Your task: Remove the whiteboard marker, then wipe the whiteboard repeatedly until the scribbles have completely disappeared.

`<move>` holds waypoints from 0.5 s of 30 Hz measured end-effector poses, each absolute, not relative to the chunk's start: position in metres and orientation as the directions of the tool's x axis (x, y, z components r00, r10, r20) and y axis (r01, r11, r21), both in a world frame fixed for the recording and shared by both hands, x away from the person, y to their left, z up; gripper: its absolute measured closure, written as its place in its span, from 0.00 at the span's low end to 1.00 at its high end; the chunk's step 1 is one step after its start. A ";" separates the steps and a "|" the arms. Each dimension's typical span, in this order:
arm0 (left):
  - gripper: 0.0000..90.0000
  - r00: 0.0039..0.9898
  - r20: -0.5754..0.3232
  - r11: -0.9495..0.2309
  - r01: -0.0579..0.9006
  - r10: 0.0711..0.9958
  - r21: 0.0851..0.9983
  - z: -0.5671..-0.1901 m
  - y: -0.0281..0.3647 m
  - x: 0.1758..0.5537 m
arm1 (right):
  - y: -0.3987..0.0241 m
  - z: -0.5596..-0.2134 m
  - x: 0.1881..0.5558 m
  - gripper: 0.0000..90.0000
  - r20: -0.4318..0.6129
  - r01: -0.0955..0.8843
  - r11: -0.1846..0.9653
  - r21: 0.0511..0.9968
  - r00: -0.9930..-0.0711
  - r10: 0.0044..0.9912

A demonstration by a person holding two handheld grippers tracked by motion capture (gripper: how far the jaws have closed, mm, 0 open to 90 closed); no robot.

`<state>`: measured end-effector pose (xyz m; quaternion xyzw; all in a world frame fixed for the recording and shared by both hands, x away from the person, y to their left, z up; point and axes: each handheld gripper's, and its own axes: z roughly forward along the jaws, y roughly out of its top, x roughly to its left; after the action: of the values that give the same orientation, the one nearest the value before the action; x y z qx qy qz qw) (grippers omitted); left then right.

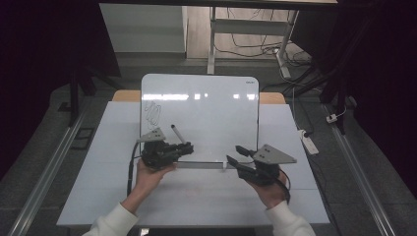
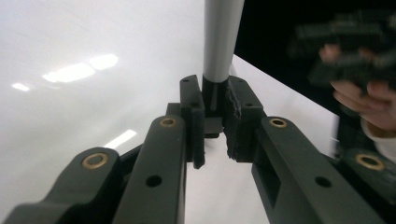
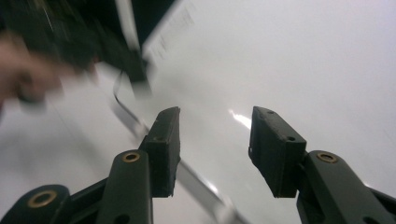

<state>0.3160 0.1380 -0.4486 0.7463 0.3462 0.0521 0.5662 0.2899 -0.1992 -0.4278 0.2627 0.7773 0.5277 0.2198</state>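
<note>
Partly hidden, marker (image 2: 220, 42) clamped in left hand-held gripper (image 2: 214, 119).

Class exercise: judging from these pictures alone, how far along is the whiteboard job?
Done: a black scribble already sits on the whiteboard, upper left. In hand: the left gripper is shut on the marker, above the board's lower part. The right gripper hangs open at the board's bottom edge. What is left cannot be told.

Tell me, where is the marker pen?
In the high view the marker is held in the left claw, over the lower left part of the whiteboard, just right of the scribble.
</note>
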 end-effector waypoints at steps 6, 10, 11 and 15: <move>0.86 0.699 -0.285 -0.025 0.398 0.656 0.917 -0.435 0.178 0.322 | -0.249 -0.453 0.288 0.58 -0.056 0.251 0.335 0.908 -0.721 0.691; 0.86 0.657 -0.290 0.028 0.379 0.695 0.925 -0.427 0.204 0.333 | -0.263 -0.458 0.287 0.58 -0.066 0.259 0.346 0.902 -0.709 0.702; 0.86 0.647 -0.286 0.037 0.370 0.707 0.928 -0.425 0.210 0.337 | -0.270 -0.463 0.287 0.58 -0.059 0.267 0.341 0.901 -0.704 0.708; 0.86 0.601 -0.279 0.074 0.343 0.749 0.936 -0.418 0.233 0.356 | -0.279 -0.471 0.290 0.57 -0.052 0.286 0.343 0.895 -0.696 0.716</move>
<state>0.3564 0.2331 -0.4180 0.6593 0.4141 0.1680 0.6047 0.2896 -0.2795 -0.4713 0.3178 0.7877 0.4770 0.2256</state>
